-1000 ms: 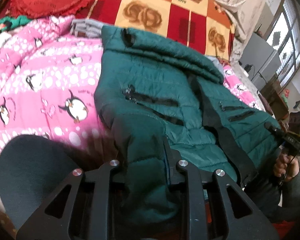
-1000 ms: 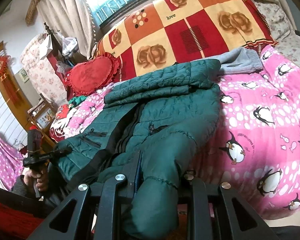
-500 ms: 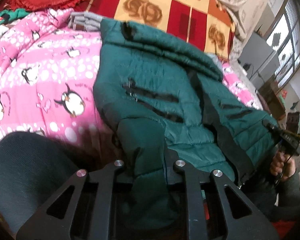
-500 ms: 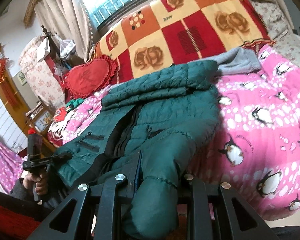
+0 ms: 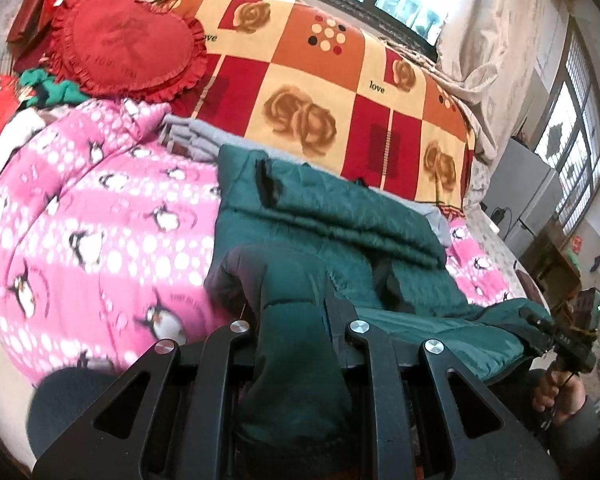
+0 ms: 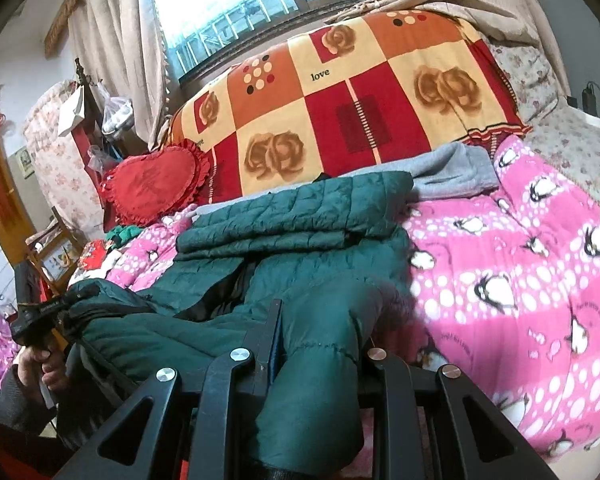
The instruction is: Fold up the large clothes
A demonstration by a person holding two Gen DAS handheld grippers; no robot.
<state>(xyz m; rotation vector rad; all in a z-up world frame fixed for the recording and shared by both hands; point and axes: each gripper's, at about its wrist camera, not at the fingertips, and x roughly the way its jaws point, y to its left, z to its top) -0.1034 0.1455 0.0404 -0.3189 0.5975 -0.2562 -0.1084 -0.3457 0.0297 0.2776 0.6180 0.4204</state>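
A dark green quilted jacket [image 5: 340,216] lies front up on the pink penguin quilt [image 5: 92,240], also seen in the right wrist view [image 6: 300,216]. My left gripper [image 5: 296,320] is shut on the jacket's bottom hem at one corner. My right gripper [image 6: 320,332] is shut on the hem at the other corner. Both corners are lifted off the bed and the lower part of the jacket hangs between them. Each gripper shows in the other's view, the right gripper at the far right [image 5: 572,340] and the left gripper at the far left [image 6: 40,316].
A folded grey garment [image 6: 452,168] lies behind the jacket's collar. A red and orange rose blanket [image 5: 340,92] covers the pillows at the head of the bed. A red heart cushion [image 5: 128,44] sits at the back left. A window [image 6: 236,4] is behind the bed.
Both grippers have lifted the jacket's hem and carried it toward the collar. The views have tilted up, and the lower half of the jacket now rises off the quilt.
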